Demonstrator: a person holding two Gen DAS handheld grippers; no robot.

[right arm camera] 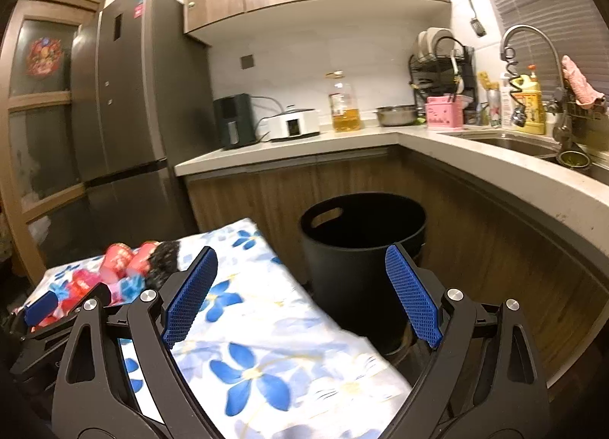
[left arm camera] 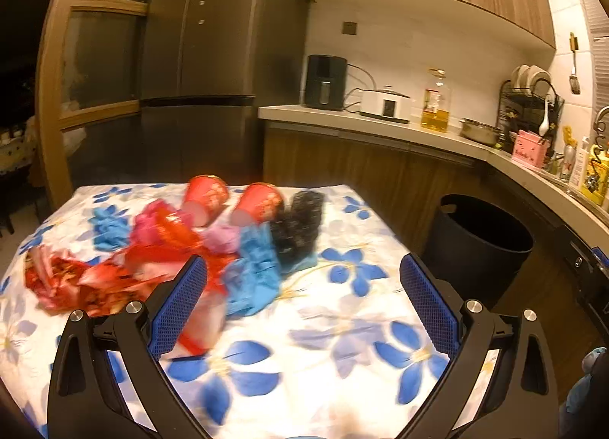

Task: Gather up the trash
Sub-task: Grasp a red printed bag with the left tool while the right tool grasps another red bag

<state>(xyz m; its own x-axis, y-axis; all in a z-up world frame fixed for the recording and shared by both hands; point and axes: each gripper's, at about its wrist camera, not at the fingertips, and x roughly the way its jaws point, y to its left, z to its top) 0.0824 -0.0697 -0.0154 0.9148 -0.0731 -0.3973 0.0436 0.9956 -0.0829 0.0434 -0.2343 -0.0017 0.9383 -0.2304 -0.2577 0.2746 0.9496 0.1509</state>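
Both gripper sets gape empty; bin (right arm camera: pixel 361 245) stands just beside the table edge (right arm camera: pixel 304 286).

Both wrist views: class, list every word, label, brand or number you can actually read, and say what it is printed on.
None can be read for certain.
Red paper cups: pale print, blurred.
Pink box on the counter: dark script, too small.
Oil bottle: label too small.
Yellow bottle by the sink: label blurred.
Fridge: red and white stickers, unreadable.
Door: red decoration, no legible characters.

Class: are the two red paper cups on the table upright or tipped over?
Tipped over. Both red cups lie on their sides on the floral tablecloth.
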